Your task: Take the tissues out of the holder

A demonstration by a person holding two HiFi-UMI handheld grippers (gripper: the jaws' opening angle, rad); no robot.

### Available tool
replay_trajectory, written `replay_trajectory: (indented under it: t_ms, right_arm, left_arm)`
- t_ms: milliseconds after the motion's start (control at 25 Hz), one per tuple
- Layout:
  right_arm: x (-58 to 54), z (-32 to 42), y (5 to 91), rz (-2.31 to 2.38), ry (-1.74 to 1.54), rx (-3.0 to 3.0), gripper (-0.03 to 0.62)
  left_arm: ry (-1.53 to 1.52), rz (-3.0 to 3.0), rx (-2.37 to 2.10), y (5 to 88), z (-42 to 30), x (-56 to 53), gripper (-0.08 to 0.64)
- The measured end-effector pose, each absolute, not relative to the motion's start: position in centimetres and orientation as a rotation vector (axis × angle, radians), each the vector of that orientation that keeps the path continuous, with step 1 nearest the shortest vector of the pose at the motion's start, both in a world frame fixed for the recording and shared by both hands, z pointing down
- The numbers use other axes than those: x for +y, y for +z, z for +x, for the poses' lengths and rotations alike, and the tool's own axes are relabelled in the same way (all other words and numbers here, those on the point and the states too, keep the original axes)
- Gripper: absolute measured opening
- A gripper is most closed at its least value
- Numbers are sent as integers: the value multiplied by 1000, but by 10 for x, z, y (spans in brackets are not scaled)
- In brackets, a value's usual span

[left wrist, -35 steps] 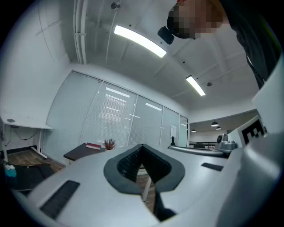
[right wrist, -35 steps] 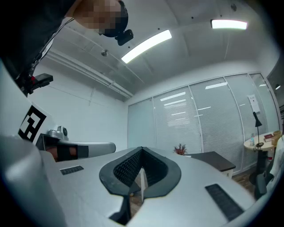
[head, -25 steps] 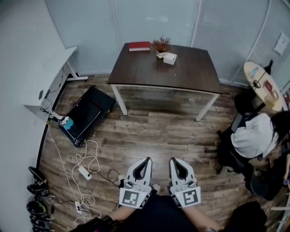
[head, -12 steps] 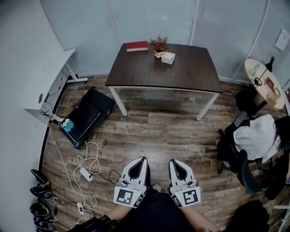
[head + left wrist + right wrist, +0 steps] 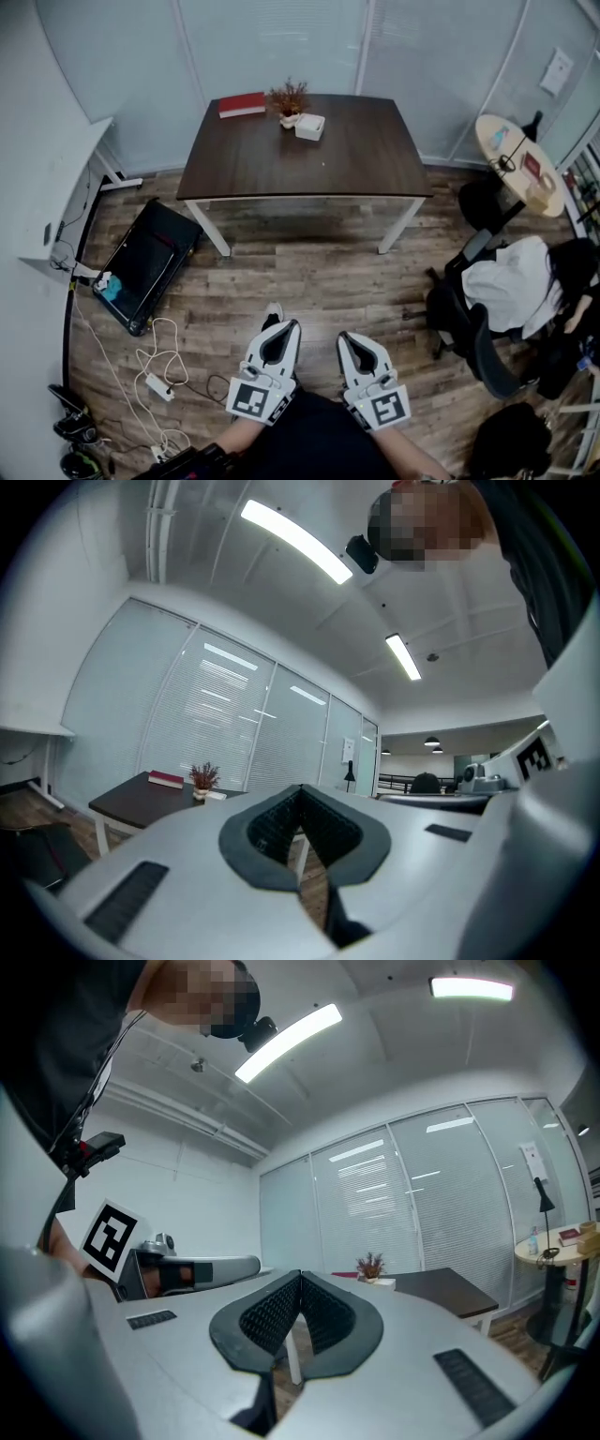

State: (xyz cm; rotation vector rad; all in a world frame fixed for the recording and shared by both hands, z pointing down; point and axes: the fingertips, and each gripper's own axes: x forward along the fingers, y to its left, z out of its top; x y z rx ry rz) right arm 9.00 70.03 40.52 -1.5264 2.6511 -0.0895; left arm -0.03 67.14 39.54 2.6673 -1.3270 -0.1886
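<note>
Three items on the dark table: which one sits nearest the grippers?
The white tissue holder. It sits right of the potted plant and closer to the front of the dark table; the red book lies further back and left.

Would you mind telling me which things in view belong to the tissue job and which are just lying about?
Job: white tissue holder on the dark table; left gripper and right gripper, both with jaws together and empty.
Lying about: red book, potted plant, white power strip, round side table.
</note>
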Motion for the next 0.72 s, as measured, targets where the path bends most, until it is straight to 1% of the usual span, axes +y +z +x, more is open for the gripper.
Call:
replay_trajectory:
  t_ms: [160,360,480,600,720]
  right_arm:
    - [640,79,394,-1482,-4,2617,9]
    - [516,55,400,-1509,-4,2651,9]
    - [439,28,388,-1473,-81,2651,9]
    - [380,-1,371,-1422,-80,2671,9]
    - [337,-23,382,-1417,-50,2739,9]
  left_arm:
    - [-244,2664,-1363,400,-17,600,-2]
    - [-190,2671,-1383,411,-41,490,-2]
    - [-183,2676,-1389,398,-60,420,-2]
    - [-123,2677,-1348,395,-71,371,-2]
    - [-114,2656,-1337,394,-85,333,-2]
